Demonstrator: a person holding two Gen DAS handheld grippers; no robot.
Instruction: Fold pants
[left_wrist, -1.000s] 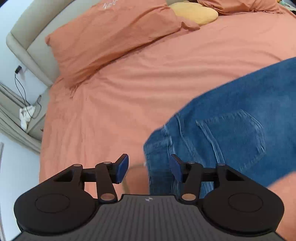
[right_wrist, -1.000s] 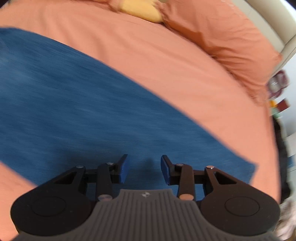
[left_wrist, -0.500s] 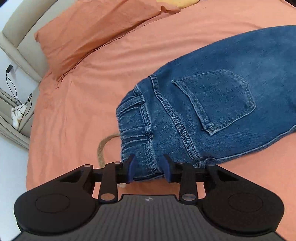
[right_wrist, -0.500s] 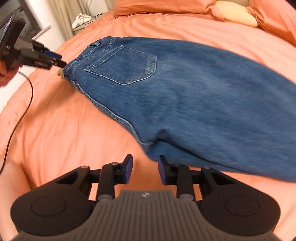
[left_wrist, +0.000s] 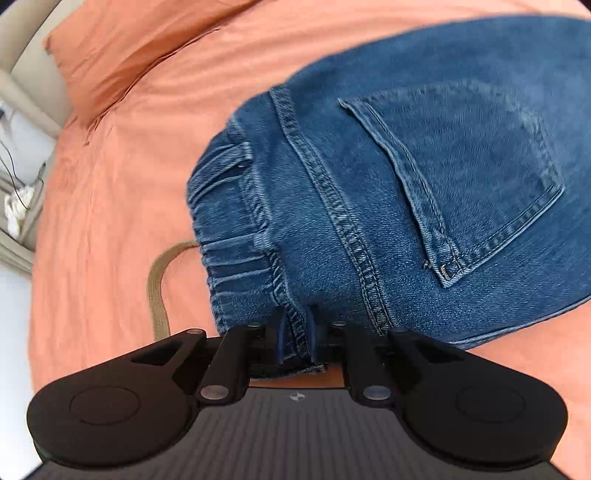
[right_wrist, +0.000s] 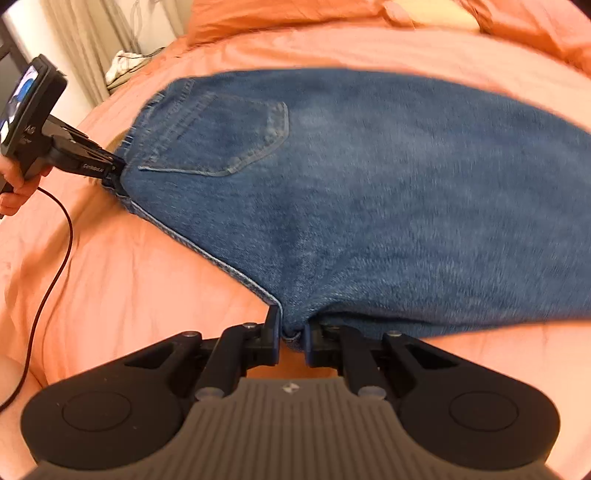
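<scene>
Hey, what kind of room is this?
Most likely a bedroom: jeans lie on a bed with an orange sheet, a matching pillow by the headboard, curtains alongside.

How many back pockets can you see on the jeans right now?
1: the back pocket faces up on the jeans, near the waistband the left gripper pinches. Another may be folded underneath.

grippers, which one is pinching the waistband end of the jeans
The left gripper: it is shut on the jeans at the gathered elastic waistband, while the right gripper clamps the seam edge farther down.
</scene>
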